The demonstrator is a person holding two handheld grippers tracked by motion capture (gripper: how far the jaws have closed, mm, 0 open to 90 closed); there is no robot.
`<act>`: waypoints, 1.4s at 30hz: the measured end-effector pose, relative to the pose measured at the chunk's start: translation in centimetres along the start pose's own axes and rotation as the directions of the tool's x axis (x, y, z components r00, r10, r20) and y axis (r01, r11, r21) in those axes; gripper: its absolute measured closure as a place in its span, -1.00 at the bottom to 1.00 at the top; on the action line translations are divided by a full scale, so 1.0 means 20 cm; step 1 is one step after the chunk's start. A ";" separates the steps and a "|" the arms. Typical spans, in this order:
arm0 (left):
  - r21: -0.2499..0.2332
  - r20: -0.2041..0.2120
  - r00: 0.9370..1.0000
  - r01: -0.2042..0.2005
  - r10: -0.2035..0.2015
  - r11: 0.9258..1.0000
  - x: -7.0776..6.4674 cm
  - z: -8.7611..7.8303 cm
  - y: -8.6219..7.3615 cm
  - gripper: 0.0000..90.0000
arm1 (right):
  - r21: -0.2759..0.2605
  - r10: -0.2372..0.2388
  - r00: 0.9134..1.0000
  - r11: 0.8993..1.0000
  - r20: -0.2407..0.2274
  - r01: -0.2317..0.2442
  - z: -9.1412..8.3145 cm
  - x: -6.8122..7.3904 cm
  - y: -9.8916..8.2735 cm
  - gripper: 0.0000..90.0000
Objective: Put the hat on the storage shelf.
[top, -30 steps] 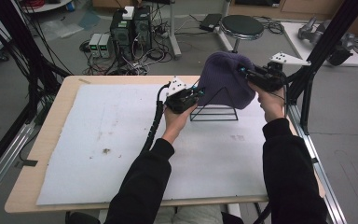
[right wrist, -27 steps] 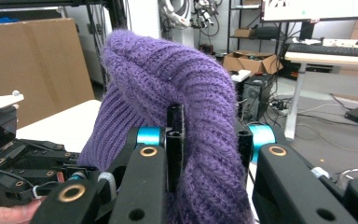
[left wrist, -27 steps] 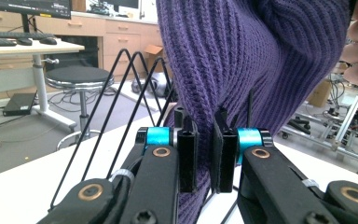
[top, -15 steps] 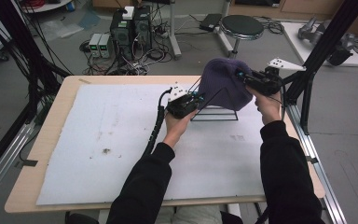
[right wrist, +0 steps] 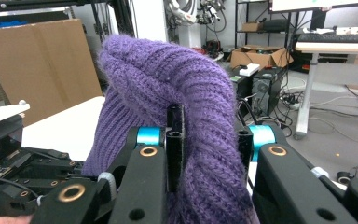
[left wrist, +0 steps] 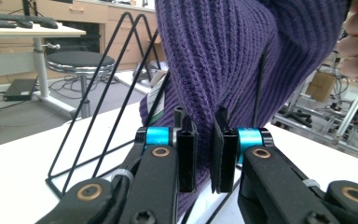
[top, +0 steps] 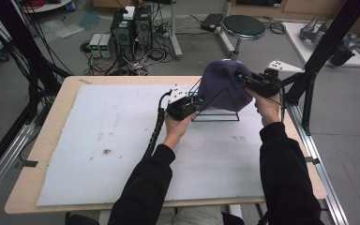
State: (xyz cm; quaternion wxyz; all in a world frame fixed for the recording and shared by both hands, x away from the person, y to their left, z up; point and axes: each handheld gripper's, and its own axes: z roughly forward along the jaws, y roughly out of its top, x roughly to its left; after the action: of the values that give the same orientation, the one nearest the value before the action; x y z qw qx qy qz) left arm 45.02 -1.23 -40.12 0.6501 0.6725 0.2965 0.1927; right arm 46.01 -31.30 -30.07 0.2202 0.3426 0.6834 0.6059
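We see a wooden counter (top: pixel 51 140) covered by a white foam sheet (top: pixel 98 140). Toward its far right stands a black wire-frame stand (top: pixel 215 115), and a purple ribbed knit beanie (top: pixel 222 86) sits draped over the top of it. Our right gripper (top: pixel 243 79), raised beside the beanie's upper right, has its jaws closed onto a thick fold of the knit. Our left gripper (top: pixel 194 101), lower at the beanie's left edge near the stand's base, has its jaws nearly together, pinching the hem between them.
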 end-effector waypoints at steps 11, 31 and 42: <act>0.028 0.000 1.000 0.015 -0.015 1.000 0.03 0.01 -0.04 0.82 | 0.007 -0.020 0.999 1.000 -0.028 0.020 0.02 -0.01 -0.02 0.57; 0.040 -0.017 1.000 -0.007 0.008 0.999 -0.01 -0.04 -0.06 0.80 | -0.119 0.063 0.998 0.991 0.014 -0.061 -0.05 -0.02 -0.04 -0.31; 0.122 -0.051 0.996 0.081 -0.076 0.989 0.05 -0.04 -0.16 0.75 | -0.113 0.088 0.996 0.990 -0.008 -0.088 -0.09 -0.01 -0.04 -0.38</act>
State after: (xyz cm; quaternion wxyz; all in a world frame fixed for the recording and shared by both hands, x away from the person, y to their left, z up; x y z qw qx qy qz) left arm 44.69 -0.05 -43.38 0.6073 0.6947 0.3491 0.1637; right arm 44.77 -32.65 -30.61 0.2113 0.3584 0.6323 0.6535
